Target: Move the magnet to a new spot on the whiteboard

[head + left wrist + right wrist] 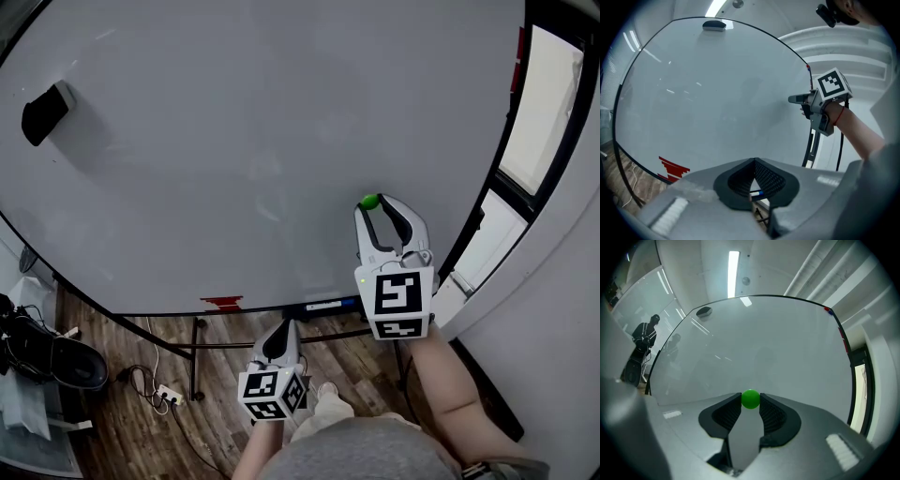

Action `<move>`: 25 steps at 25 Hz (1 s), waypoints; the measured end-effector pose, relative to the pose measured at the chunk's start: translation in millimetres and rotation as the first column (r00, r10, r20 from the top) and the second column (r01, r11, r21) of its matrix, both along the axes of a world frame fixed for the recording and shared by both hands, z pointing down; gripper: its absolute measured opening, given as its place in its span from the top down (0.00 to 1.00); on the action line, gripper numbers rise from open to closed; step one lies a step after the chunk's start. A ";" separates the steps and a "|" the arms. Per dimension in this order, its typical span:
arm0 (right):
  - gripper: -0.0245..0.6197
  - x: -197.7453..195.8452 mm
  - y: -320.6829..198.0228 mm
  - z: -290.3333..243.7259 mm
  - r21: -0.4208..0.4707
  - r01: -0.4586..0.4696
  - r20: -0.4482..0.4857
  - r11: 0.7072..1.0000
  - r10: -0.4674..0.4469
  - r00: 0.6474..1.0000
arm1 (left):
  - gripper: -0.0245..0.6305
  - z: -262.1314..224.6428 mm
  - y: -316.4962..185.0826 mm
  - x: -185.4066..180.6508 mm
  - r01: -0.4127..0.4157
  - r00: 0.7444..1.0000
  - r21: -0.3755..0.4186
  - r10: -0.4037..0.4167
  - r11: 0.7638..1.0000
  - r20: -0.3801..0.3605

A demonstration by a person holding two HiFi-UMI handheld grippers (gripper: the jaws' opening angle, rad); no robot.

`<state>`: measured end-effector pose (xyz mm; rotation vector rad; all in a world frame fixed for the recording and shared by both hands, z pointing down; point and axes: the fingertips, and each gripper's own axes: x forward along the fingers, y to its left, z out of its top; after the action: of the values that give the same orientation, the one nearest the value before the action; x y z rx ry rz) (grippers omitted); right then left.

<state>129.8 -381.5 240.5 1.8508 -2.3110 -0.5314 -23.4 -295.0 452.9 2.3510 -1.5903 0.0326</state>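
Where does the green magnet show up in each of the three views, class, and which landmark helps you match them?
Head view: green magnet low right on the whiteboard, at the tips of the right claw.
Left gripper view: not visible; the right claw shows at right.
Right gripper view: centre, below the middle, pinched between the pads.
Shared landmark: black eraser on the board, in all three.

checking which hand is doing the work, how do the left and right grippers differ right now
The right gripper has its jaws closed on the green magnet; the left gripper has its jaws together on nothing. The right gripper is raised to the whiteboard, at its lower right part; the left gripper sits lower, by the board's bottom edge in the head view. Both are grey with black pads and a marker cube.
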 end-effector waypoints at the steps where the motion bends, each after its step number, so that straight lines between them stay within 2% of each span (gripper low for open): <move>1: 0.77 -0.1 -3.7 -0.2 -0.001 -0.003 0.000 1.000 0.003 1.000 | 0.96 0.0 -3.6 -0.4 -0.003 1.000 0.000 0.003 1.000 -0.001; 11: 0.77 0.4 -25.7 1.2 -0.015 -0.028 -0.014 0.999 0.028 0.999 | 0.96 -4.1 -28.7 0.7 -0.022 1.000 0.010 0.023 1.000 -0.007; 22: 0.76 0.0 -27.8 3.1 -0.015 -0.044 -0.002 0.999 0.044 0.999 | 0.96 0.8 -25.7 -5.9 -0.014 1.000 -0.002 0.014 1.000 -0.009; 23: 0.75 -1.3 -27.6 3.5 -0.017 -0.039 -0.001 0.999 0.039 0.999 | 0.96 0.7 -25.2 -6.8 -0.013 1.000 -0.002 0.013 1.000 -0.010; 25: 0.67 -4.7 -26.7 4.7 -0.022 -0.029 -0.003 0.999 0.029 1.000 | 0.96 0.4 -24.2 -8.1 -0.011 1.000 -0.001 0.011 1.000 -0.011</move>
<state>125.1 -408.3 245.2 1.8699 -2.2750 -0.5022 -31.4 -319.2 453.3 2.3554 -1.5719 0.0225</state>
